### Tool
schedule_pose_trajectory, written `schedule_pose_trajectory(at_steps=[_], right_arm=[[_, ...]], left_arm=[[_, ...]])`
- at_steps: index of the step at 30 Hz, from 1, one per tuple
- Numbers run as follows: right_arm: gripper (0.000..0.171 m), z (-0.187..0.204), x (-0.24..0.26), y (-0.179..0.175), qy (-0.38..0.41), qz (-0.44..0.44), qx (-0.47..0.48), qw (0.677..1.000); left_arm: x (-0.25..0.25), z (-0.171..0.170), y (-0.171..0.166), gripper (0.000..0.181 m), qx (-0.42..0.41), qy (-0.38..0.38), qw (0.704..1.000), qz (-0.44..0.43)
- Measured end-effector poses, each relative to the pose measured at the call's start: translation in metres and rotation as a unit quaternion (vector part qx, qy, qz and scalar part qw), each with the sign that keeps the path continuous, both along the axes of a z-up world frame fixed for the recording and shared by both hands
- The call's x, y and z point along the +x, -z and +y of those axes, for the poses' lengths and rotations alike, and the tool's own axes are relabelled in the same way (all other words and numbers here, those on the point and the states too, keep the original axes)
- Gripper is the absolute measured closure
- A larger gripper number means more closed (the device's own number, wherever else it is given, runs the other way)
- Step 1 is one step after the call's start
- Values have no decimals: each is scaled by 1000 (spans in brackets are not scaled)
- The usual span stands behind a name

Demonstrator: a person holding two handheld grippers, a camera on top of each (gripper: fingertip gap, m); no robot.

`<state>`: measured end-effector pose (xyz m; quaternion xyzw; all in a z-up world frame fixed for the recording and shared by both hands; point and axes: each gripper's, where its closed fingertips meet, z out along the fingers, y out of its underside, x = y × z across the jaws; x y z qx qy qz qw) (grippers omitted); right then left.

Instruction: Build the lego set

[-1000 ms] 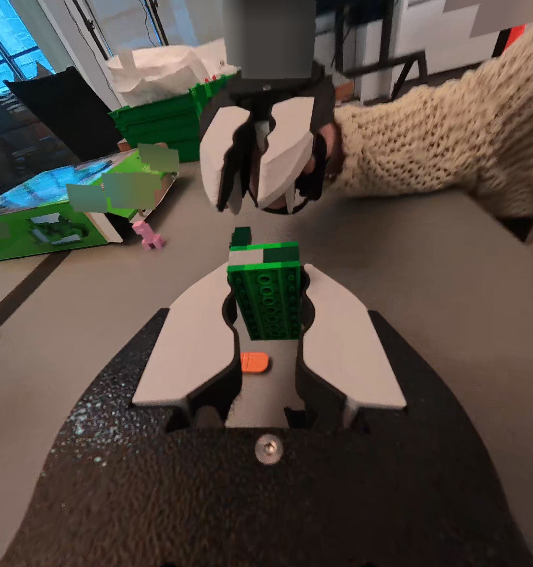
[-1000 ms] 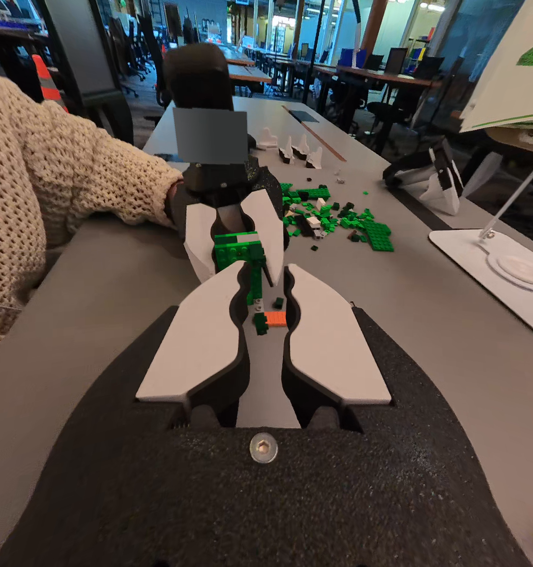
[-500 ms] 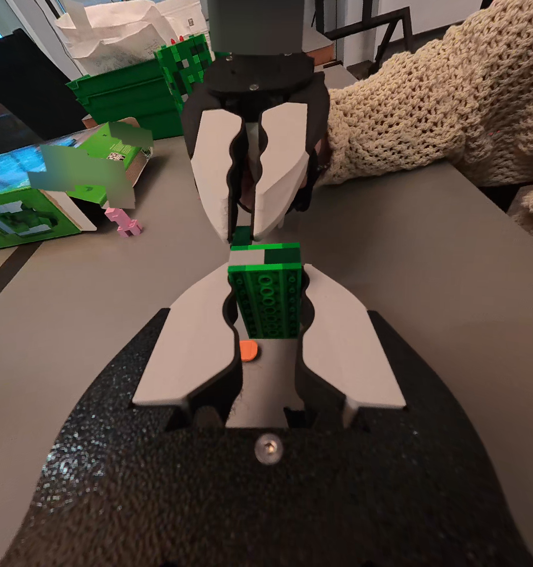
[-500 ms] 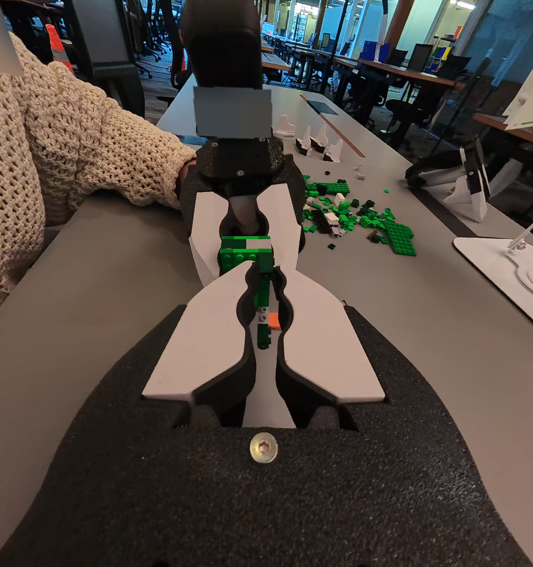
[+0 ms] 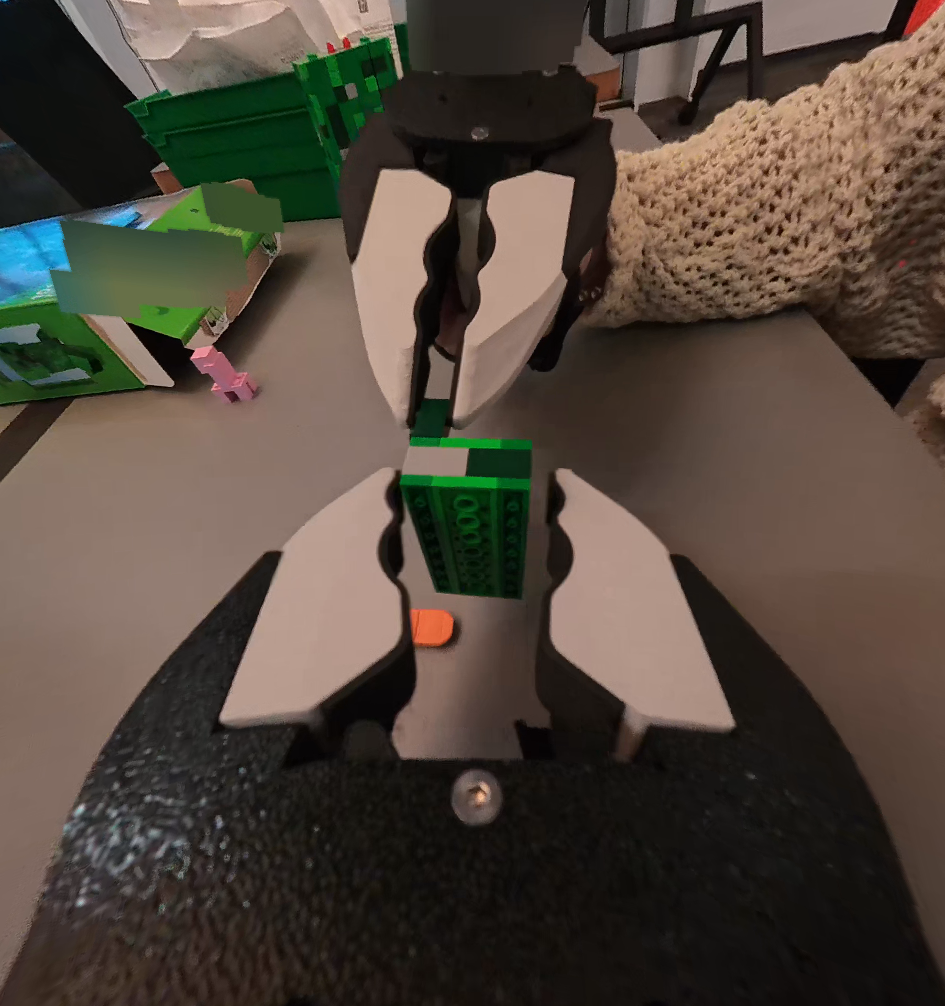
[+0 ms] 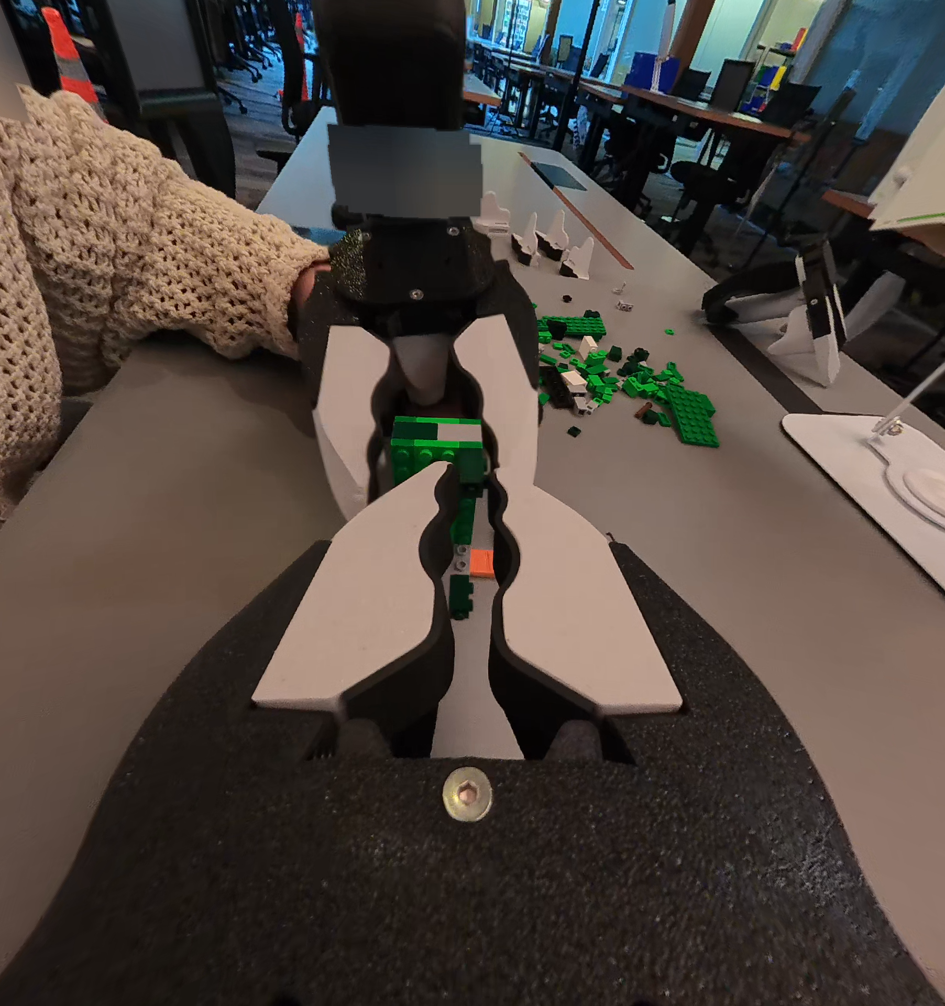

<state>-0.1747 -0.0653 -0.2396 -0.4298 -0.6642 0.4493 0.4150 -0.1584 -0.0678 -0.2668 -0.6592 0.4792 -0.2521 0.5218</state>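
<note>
Our two grippers meet tip to tip.
Left gripper clamps wide; right gripper pinches narrow; knit-sleeved arms level.

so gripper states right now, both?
Left hand-held gripper: closed on the green lego assembly.
Right hand-held gripper: closed on a small dark green brick at the assembly's top.

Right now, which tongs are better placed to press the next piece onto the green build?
Right. The left tongs are busy clamping the green build, while the right tongs pinch a narrow dark-green strip at its top edge.
</note>
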Motion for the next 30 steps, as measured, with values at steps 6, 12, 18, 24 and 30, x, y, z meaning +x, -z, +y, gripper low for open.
schedule_pose_trajectory(at_steps=[6,12,18,24,30], right_arm=[[162,5,1,5,-4,6,-28,1000],[162,2,0,7,-9,8,-19,1000],[162,0,1,5,-15,10,-20,1000],[162,-1,2,6,-8,-8,10,1000],[162,-4,4,6,-13,-16,24,999]], left_arm=[[-8,-6,-15,129,9,19,997,-68],[-11,-6,-17,146,5,22,997,-76],[-8,-8,-17,146,9,25,997,-76],[-7,-8,-17,146,9,25,998,-62],[-6,-11,-15,146,4,33,998,-51]])
